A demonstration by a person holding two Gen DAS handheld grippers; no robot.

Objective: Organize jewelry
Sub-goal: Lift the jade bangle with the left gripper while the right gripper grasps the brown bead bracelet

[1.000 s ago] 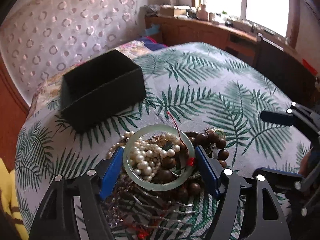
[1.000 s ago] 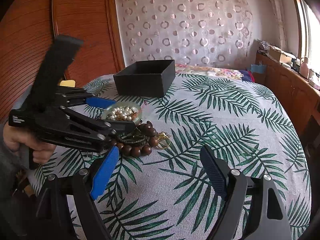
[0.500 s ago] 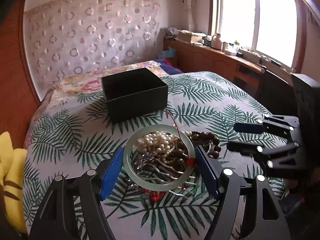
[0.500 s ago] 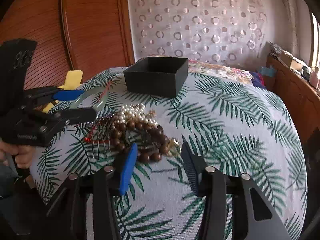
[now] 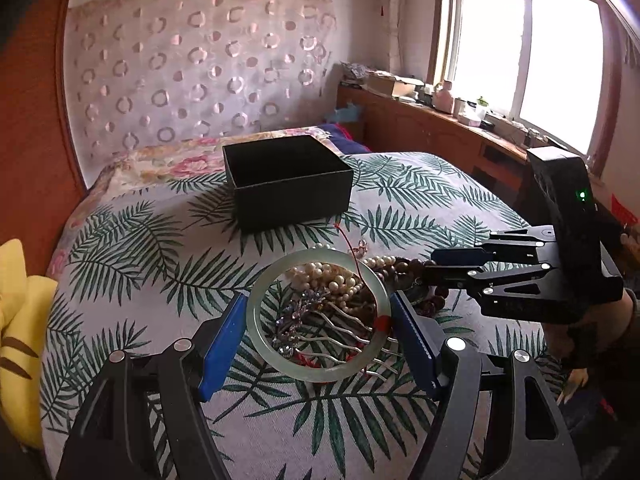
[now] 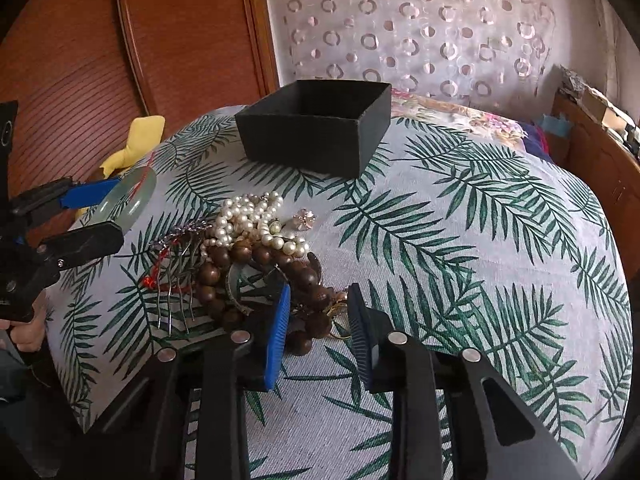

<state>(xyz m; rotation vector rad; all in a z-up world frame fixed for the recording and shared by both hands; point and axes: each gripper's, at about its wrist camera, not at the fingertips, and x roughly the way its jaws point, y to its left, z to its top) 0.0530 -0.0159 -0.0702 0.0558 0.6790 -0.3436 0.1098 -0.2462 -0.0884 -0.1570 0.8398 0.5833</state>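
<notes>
My left gripper is shut on a pale green jade bangle and holds it above the jewelry pile; the bangle also shows in the right wrist view. The pile lies on the leaf-print cloth: white pearls, brown wooden beads, a silver hair comb with red thread. An open black box stands behind the pile. My right gripper is partly closed, its fingers either side of the brown beads and a gold ring, low at the pile's near edge.
The bed is covered in a palm-leaf cloth. A yellow plush toy lies at the left edge. A wooden headboard stands at the left, a wooden cabinet with clutter runs under the window at the right.
My left gripper has lifted the bangle off the pile and drawn back. My right gripper has moved down to the brown beads and narrowed its opening.
</notes>
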